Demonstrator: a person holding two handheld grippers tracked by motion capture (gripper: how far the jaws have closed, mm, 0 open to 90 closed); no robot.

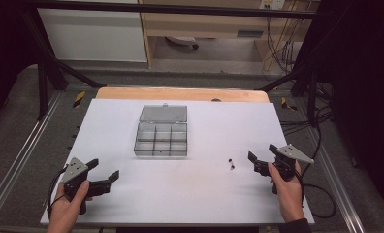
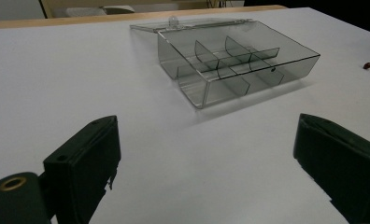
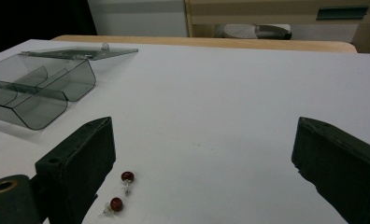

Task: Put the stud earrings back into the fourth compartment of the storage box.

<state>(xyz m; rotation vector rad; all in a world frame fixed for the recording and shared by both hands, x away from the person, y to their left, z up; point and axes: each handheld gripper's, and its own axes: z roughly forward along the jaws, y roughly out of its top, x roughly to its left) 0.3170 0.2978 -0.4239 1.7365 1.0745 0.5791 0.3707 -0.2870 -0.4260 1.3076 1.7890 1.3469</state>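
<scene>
A clear grey compartment box [image 1: 161, 138] lies open in the middle of the white table, its lid [image 1: 163, 114] flat behind it. The box [image 2: 234, 65] has several empty divided cells. Two small dark red earrings [image 1: 232, 163] lie on the table right of the box; in the right gripper view these earrings [image 3: 122, 191] sit just ahead of my left jaw. My left gripper [image 1: 105, 170] is open near the front left, pointing toward the box. My right gripper [image 1: 263, 156] is open at the front right, close to the earrings. Nothing sits between either pair of jaws.
The white sheet [image 1: 190, 194] covers the table, with a wooden strip [image 1: 180, 93] along its far edge. Black frame posts [image 1: 44, 73] stand at both back corners, and cables [image 1: 321, 194] trail off the right side.
</scene>
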